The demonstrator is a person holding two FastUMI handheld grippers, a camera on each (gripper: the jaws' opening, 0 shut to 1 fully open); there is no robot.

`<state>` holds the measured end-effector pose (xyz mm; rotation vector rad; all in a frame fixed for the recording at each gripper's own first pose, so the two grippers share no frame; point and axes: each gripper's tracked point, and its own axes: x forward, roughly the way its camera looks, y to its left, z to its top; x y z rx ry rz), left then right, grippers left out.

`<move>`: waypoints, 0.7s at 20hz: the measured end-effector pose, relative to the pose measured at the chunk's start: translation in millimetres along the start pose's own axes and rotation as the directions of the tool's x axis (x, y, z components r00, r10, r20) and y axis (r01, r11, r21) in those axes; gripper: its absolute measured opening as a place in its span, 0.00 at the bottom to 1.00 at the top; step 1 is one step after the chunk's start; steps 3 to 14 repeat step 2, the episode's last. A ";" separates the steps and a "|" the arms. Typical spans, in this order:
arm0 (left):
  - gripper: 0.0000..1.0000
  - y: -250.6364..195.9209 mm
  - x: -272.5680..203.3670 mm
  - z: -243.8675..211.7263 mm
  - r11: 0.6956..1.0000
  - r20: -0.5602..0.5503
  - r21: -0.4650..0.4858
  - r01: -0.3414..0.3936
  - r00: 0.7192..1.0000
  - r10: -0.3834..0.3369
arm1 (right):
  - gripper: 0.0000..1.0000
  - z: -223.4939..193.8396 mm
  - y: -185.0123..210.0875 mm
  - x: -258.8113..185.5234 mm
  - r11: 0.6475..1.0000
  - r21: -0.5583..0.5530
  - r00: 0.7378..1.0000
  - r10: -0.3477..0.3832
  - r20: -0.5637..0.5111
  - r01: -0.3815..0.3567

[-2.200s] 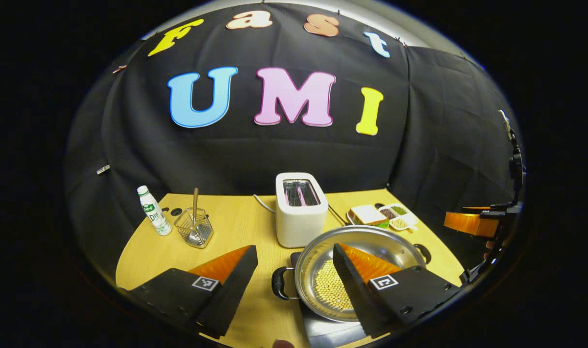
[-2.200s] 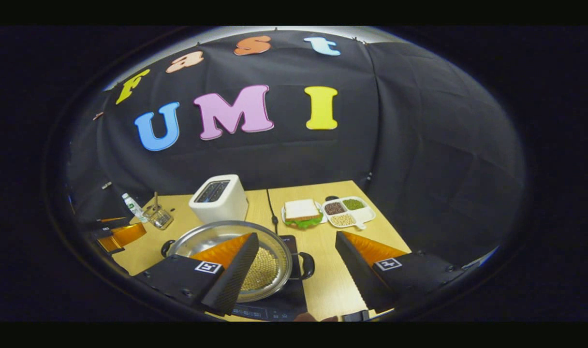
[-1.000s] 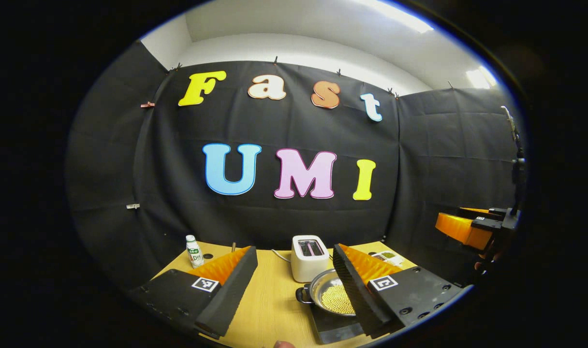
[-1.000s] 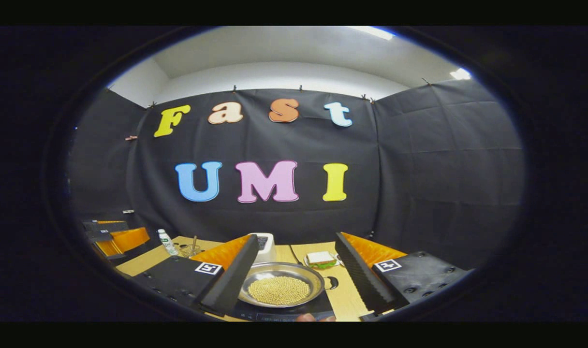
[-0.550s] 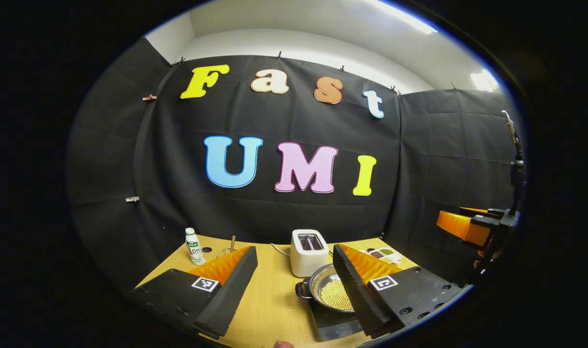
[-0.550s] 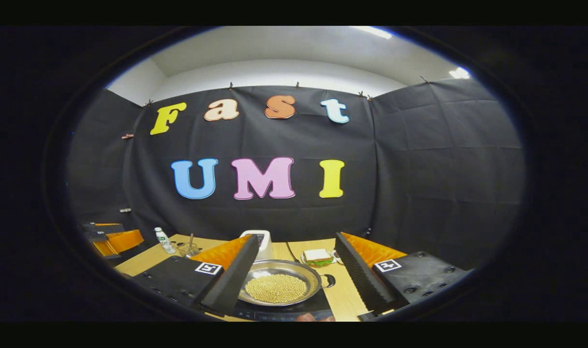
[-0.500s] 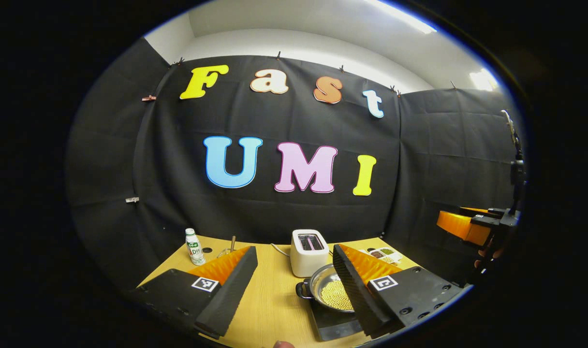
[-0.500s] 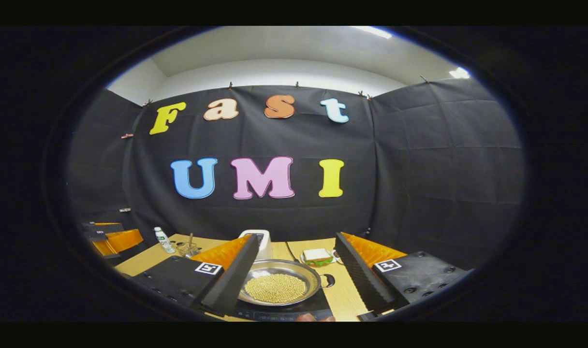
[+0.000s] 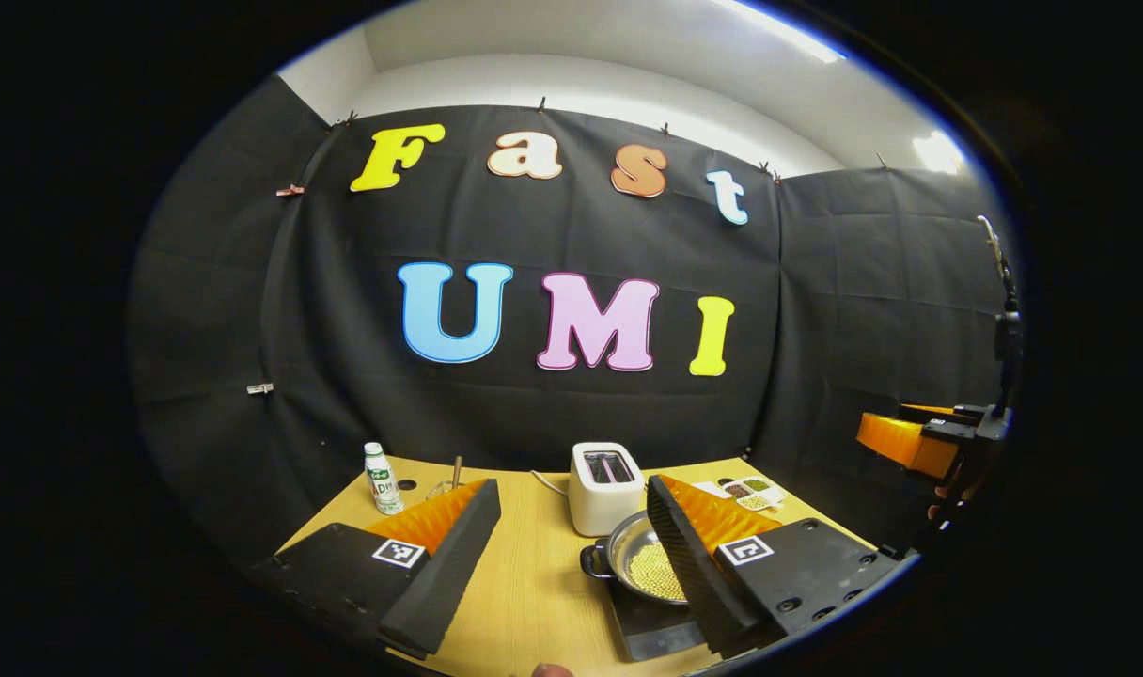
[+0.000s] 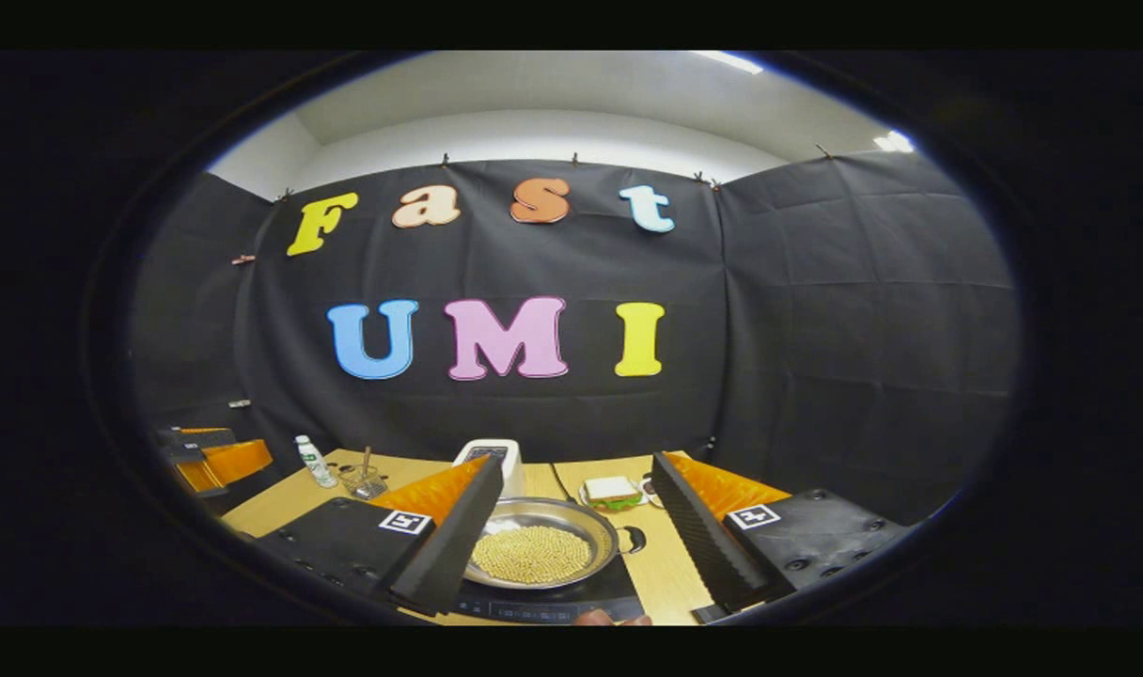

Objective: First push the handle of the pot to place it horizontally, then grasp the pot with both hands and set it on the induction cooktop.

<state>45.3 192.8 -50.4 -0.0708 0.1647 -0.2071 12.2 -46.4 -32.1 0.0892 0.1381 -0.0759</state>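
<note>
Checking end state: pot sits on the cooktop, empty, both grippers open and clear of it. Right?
Not empty. The pot holds a layer of small yellow beans, seen in the right gripper view. It does sit on the cooktop, and the left gripper and right gripper are open, clear of it.

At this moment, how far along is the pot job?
Done, by the look of it: the pot, with yellow beans inside, sits on the cooktop, its side handle sticking out level. In hand: nothing; the left gripper and right gripper have open jaws and hang clear of the pot, back from the table. Left: nothing that shows.
</note>
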 end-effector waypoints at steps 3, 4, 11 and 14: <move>0.98 -0.9 -1.8 1.0 1.000 0.002 0.000 0.000 1.000 0.000 | 1.00 -0.4 -0.4 0.3 1.000 -0.001 1.000 0.000 -0.003 0.000; 0.98 -0.9 -1.8 1.0 1.000 0.002 0.000 0.000 1.000 0.000 | 1.00 -0.4 -0.4 0.3 1.000 -0.001 1.000 0.000 -0.003 0.000; 0.98 -0.9 -1.8 1.0 1.000 0.002 0.000 0.000 1.000 0.000 | 1.00 -0.4 -0.4 0.3 1.000 -0.001 1.000 0.000 -0.003 0.000; 0.98 -0.9 -1.8 1.0 1.000 0.002 0.000 0.000 1.000 0.000 | 1.00 -0.4 -0.4 0.3 1.000 -0.001 1.000 0.000 -0.003 0.000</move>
